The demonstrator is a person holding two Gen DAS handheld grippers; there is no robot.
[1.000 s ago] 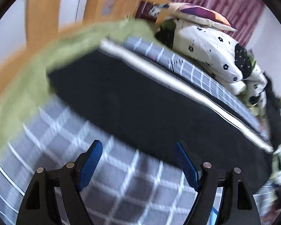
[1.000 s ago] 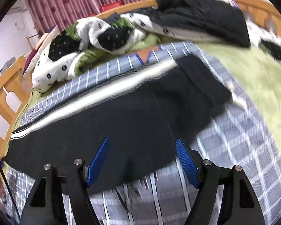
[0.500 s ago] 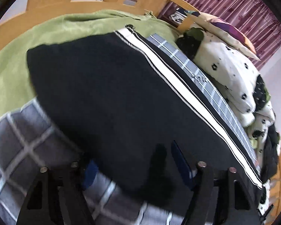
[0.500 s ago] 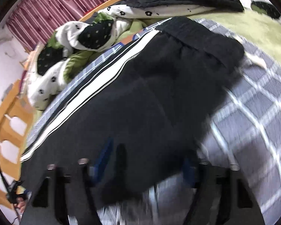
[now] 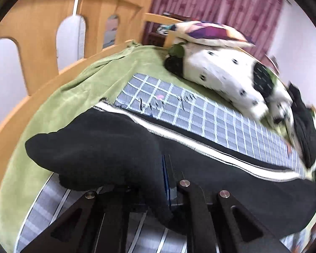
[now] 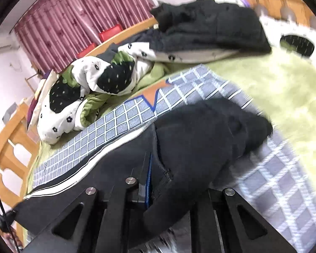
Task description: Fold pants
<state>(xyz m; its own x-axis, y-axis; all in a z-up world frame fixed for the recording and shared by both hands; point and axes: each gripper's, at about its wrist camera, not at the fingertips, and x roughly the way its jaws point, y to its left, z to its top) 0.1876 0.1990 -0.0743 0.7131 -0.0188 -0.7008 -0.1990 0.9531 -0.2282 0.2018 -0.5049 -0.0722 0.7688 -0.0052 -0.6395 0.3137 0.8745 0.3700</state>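
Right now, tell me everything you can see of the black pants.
The black pants look like soft, thick knit, with a white side stripe edged in thin dark lines along the far edge. They lie lengthwise across the grey checked mat on the green bedspread. The left tongs are shut on one end and the right tongs on the other, lifting the near edge so the fabric bunches and drapes over both.

No readable text, labels, brands or numbers anywhere; dark marks on the checked mat too blurred to read
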